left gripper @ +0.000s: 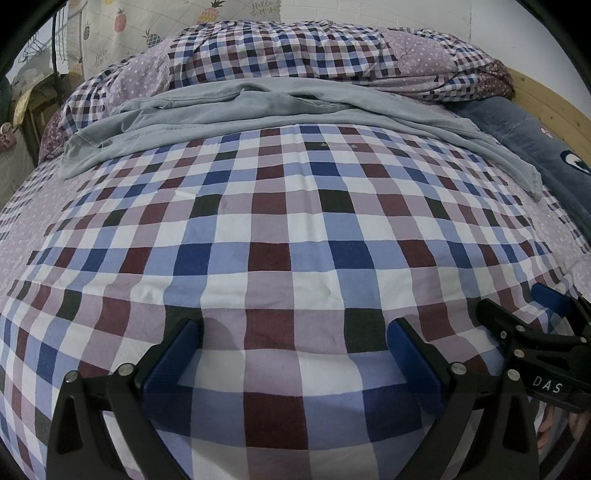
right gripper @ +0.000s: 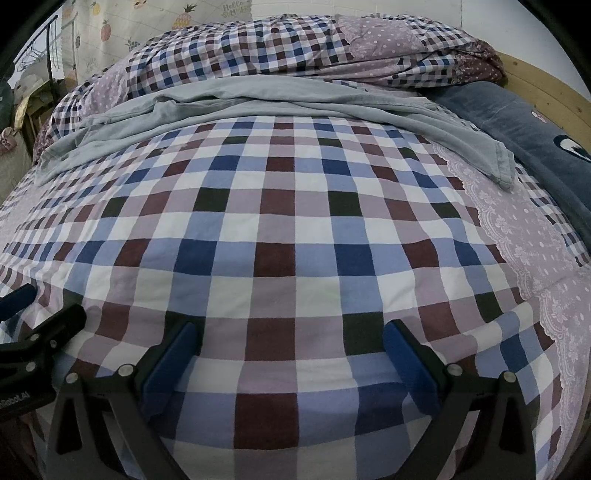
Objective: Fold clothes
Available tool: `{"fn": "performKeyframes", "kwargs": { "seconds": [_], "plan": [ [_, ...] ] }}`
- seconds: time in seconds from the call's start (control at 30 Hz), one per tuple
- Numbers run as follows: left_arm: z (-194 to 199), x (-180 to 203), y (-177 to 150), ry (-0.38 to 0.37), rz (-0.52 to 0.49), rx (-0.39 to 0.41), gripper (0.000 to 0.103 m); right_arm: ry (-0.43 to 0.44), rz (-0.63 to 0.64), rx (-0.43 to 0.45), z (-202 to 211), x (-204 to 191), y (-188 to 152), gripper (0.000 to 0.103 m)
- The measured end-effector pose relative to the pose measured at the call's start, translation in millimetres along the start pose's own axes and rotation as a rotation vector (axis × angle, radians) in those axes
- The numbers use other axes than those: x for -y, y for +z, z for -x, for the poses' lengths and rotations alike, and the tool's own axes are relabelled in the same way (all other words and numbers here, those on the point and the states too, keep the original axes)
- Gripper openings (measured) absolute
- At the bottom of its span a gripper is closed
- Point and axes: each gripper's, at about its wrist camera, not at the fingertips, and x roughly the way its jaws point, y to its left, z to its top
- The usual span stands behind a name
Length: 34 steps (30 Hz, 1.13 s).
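A grey garment (left gripper: 280,107) lies rumpled across the far part of the bed, one sleeve trailing down to the right (left gripper: 517,166). The same grey garment (right gripper: 280,99) spans the far bed in the right wrist view. My left gripper (left gripper: 293,332) hovers open over the checked sheet at the bed's near edge, far from the garment, with nothing between its blue pads. My right gripper (right gripper: 291,332) is open too, beside the left one, and empty. In the left wrist view the right gripper (left gripper: 546,306) shows at the right edge; in the right wrist view the left gripper (right gripper: 22,317) shows at the left edge.
A checked bedsheet (left gripper: 280,236) covers the bed. A bunched checked duvet (left gripper: 295,48) lies at the far end. A dark blue blanket (left gripper: 535,144) lies along the right side by a wooden bed frame (left gripper: 546,99). A pineapple-print curtain (left gripper: 147,22) hangs behind.
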Motion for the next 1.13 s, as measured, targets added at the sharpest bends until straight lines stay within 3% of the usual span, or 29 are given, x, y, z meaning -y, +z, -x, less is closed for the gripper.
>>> {"fn": "performKeyframes", "kwargs": {
  "seconds": [1.13],
  "plan": [
    [2.2,-0.1,-1.9,0.007,0.002,0.006,0.103,0.003,0.008,0.001,-0.2,1.8,0.1,0.103]
  ]
}}
